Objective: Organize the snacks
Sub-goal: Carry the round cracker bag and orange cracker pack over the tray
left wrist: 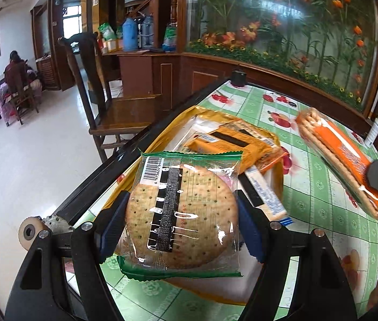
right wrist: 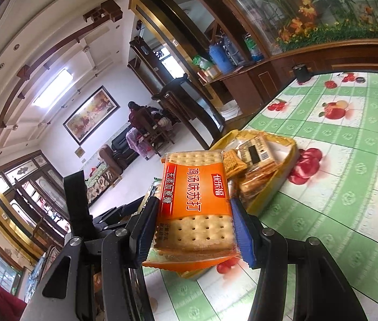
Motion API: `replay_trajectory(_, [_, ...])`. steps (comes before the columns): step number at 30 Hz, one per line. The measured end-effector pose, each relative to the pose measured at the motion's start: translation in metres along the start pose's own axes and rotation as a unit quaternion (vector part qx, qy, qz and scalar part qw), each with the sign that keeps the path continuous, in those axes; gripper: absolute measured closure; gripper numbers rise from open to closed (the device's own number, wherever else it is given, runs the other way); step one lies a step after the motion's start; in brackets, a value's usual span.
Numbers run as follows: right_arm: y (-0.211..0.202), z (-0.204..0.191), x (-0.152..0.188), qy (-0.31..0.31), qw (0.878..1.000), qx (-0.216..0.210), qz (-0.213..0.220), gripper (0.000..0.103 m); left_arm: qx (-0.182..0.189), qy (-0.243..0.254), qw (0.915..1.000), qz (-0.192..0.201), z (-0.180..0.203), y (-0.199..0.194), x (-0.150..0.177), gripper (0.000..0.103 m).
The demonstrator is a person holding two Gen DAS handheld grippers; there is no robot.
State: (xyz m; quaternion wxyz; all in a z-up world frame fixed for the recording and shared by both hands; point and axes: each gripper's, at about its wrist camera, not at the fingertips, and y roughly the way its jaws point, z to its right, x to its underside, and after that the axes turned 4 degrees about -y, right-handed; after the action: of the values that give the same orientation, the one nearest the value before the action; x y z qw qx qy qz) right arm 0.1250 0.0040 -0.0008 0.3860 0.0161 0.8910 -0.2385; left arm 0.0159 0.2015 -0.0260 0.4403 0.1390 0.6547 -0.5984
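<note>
Yellow tray (left wrist: 162, 131): packets overlap, count unclear. Left hand-held gripper (left wrist: 181, 224) grips one round-cracker pack (left wrist: 186, 214); right hand-held gripper (right wrist: 193, 230) clamps one orange soda-cracker pack (right wrist: 197, 203), blurred in left view.

Right gripper (right wrist: 193, 230) clamps orange cracker pack (right wrist: 194, 208) above yellow tray (right wrist: 292, 157) of snacks on green tablecloth (right wrist: 336, 200).

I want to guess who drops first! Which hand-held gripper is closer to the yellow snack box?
Left. The left hand-held gripper hangs right over the yellow snack box; the right hand-held gripper is off to its side.
</note>
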Motion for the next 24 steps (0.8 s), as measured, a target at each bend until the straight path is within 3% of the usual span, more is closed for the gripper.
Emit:
replay_trajectory(12, [0.063, 0.004, -0.025, 0.008, 1.0, 0.002, -0.005, 0.049, -0.003, -0.013, 0.9999, -0.009, -0.013, 0.011, -0.003, 0.027])
replay_trajectory(24, [0.087, 0.028, -0.038, 0.018, 0.999, 0.038, 0.0, 0.049, -0.008, -0.01, 0.9998, -0.017, -0.009, 0.025, -0.013, 0.027])
